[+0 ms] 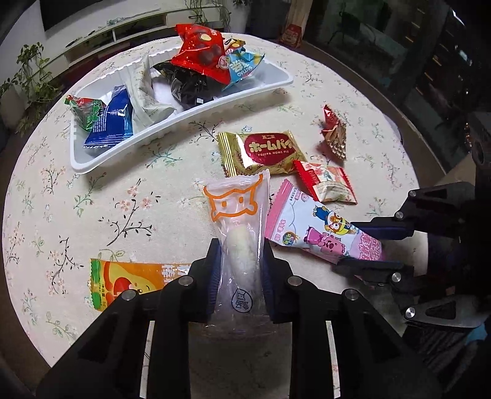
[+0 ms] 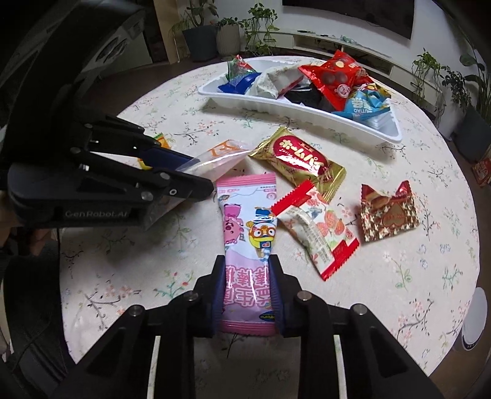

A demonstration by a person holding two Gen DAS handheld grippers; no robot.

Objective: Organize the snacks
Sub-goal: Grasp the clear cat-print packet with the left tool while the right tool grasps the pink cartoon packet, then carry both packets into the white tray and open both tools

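Observation:
My left gripper (image 1: 241,261) is shut on a clear snack pack with an orange cat outline (image 1: 237,221) and holds it just above the table; the gripper (image 2: 196,179) and the pack (image 2: 214,159) also show in the right wrist view. My right gripper (image 2: 247,276) is shut on a pink cartoon snack pack (image 2: 247,239), which also shows in the left wrist view (image 1: 322,233) with the right gripper (image 1: 356,245). A white tray (image 1: 101,156) at the back holds several snack packs; it shows in the right wrist view too (image 2: 276,102).
Loose on the floral tablecloth lie a gold Home Pie pack (image 1: 260,150), a red-edged strawberry pack (image 1: 328,184), a red-gold heart pack (image 1: 334,135) and an orange pack (image 1: 129,282). Plants (image 2: 257,30) and a low white shelf (image 1: 129,27) stand beyond the round table.

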